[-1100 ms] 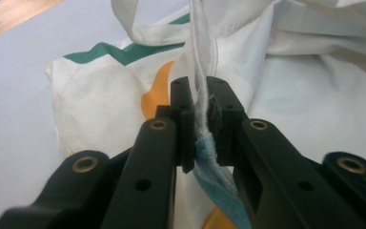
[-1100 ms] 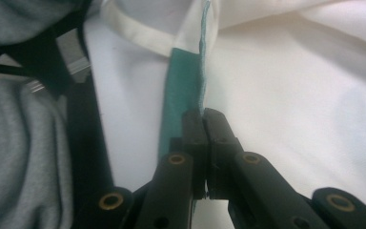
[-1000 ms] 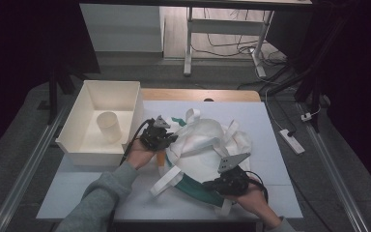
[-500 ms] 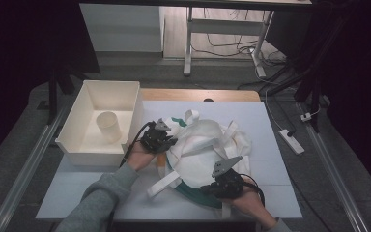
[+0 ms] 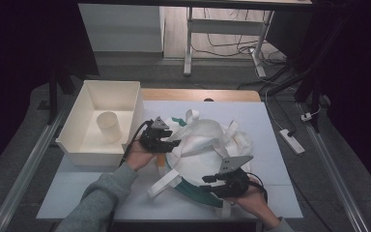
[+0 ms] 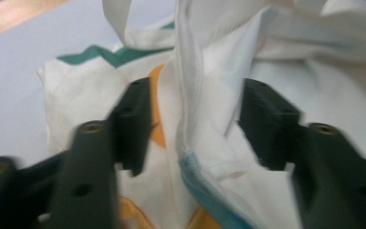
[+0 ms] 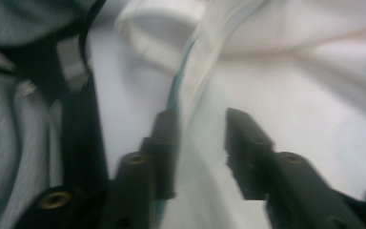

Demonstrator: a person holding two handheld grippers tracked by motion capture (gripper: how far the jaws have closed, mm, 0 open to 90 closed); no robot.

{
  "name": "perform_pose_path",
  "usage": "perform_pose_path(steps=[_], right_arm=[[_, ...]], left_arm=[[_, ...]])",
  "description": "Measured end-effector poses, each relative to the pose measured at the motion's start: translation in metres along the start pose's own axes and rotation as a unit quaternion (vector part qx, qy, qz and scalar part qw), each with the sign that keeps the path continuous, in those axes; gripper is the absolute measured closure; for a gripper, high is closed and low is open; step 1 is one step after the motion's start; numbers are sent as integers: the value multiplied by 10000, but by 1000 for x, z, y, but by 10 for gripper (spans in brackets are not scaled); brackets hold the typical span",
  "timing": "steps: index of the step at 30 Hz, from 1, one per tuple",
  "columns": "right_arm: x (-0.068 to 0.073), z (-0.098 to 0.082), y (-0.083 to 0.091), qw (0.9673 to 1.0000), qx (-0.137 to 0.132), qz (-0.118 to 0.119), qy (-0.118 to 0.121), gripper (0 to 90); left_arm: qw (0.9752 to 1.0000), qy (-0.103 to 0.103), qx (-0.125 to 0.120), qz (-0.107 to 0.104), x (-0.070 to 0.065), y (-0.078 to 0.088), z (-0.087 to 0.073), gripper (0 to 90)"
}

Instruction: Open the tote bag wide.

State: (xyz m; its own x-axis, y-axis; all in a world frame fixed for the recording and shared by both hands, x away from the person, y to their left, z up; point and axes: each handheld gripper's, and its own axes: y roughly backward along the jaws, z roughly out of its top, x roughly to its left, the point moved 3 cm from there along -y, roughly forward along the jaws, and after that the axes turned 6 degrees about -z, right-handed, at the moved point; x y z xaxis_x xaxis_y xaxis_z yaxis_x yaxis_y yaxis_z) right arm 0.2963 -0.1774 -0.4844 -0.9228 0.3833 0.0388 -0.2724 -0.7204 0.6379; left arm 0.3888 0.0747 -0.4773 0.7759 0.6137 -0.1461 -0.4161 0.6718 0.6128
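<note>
A heap of white cloth bags [image 5: 204, 144] with teal and orange print and loose white straps lies mid-table. My left gripper [image 5: 173, 142] is at the heap's left edge. In the left gripper view it [image 6: 198, 126] is open. Its jaws have just been opening, and a standing fold of the white cloth [image 6: 190, 95] sits between them, apart from both pads. My right gripper [image 5: 208, 180] is at the heap's near edge. It [image 7: 202, 143] is open too and has also just been opening. A teal-trimmed cloth edge [image 7: 186, 90] runs by one jaw.
An open white box [image 5: 77, 141] stands at the table's left with a pale cup [image 5: 110, 126] inside. A wooden strip [image 5: 198, 94] marks the far table edge. Bare white tabletop [image 5: 270, 126] lies right of the heap. A power strip [image 5: 291, 141] lies on the floor at the right.
Both hands have kept their places at the cloth heap. The heap's near edge has shifted only slightly.
</note>
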Motion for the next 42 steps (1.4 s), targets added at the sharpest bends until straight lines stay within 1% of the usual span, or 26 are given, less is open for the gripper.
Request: perform_pose_path(steps=[1,2,4,5,6,7,10,11,13,17,20,22,24,29,31,35,38,42], right_arm=[[-2,2,4,9998,-162,-136,-22,557],[-4,3,8,9991,-302,-293,-45,533],[-9,4,15,9974,-509,-504,-102,496],[-12,4,18,9966,-562,-590,-120,479],[-14,3,21,9960,-599,-655,-143,462],[-17,2,23,9954,-637,-699,-179,455],[-23,-1,29,9929,-785,-865,-240,440],[-26,-1,31,9922,-794,-928,-238,433],[-29,-3,34,9904,-837,-1082,-217,431],[-34,-7,38,9892,-918,-1104,-291,438],[-37,-8,38,9890,-829,-1212,-167,433],[-40,-11,39,9889,-837,-1212,-201,424],[-43,-13,41,9878,-815,-1310,-203,422],[-50,-20,44,9865,-818,-1384,-311,420],[-50,-21,45,9863,-831,-1387,-325,420],[-49,-21,46,9861,-853,-1401,-266,420],[-49,-21,46,9856,-885,-1414,-264,422],[-48,-19,52,9837,-1006,-1464,-276,431]], left_arm=[[10000,-13,-70,18,-1,4,1,354],[9999,-14,-133,23,-2,7,2,330],[9997,-10,-197,-152,-5,12,3,316],[9997,-58,-195,-128,-7,14,4,316],[9996,-103,-217,-148,-10,16,5,316],[9994,-129,-248,-195,-14,18,7,315],[9989,-294,-304,-206,-24,25,12,316],[9986,-341,-324,-233,-27,28,13,319],[9983,-445,-321,-214,-31,33,15,320],[9978,-547,-360,-94,-34,44,16,320],[9976,-545,-414,-119,-33,54,16,320],[9975,-548,-428,-116,-32,60,16,322],[9977,-516,-424,-129,-29,65,14,322],[9981,-421,-444,-89,-21,74,11,322],[9982,-391,-452,-60,-17,77,10,322],[9985,-325,-449,-20,-11,82,7,322],[9986,-290,-453,4,-7,84,7,322],[9987,-227,-461,63,0,89,6,322]])
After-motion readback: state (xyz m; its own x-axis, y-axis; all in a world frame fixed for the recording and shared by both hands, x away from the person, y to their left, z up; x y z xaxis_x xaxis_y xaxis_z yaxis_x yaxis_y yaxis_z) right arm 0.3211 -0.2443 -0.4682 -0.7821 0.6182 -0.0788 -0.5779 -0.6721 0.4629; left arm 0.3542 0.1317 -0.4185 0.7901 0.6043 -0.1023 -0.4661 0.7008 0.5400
